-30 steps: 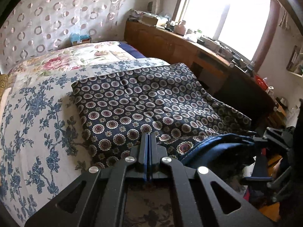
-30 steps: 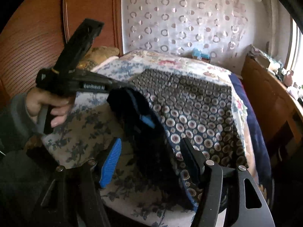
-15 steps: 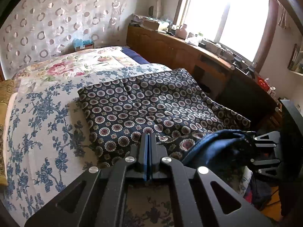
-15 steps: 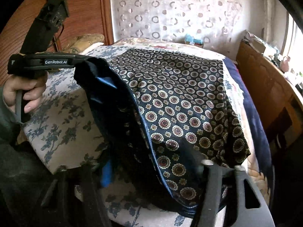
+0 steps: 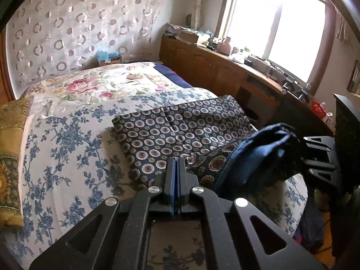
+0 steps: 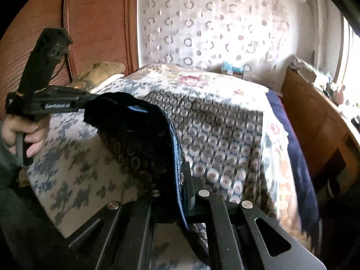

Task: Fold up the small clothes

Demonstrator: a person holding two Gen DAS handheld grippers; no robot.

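A dark blue garment with round medallion print (image 5: 180,130) lies on the bed, its near edge lifted. My left gripper (image 5: 176,164) is shut on the garment's near hem, which runs out to the right of the fingers. My right gripper (image 6: 180,168) is shut on the other part of the same hem (image 6: 175,148). The lifted cloth hangs between the two grippers, showing its plain blue inside (image 5: 258,153). The left gripper also shows in the right wrist view (image 6: 87,105), the right gripper in the left wrist view (image 5: 301,157).
The bed has a white sheet with blue flowers (image 5: 67,157) and a pink floral quilt (image 5: 94,85) behind it. A gold pillow (image 5: 11,135) lies at the left. A wooden sideboard (image 5: 213,67) with clutter runs under the window at the right.
My right gripper has shut on the hem; it was open a second ago. Both grippers have risen and moved forward, lifting the near edge over the garment.
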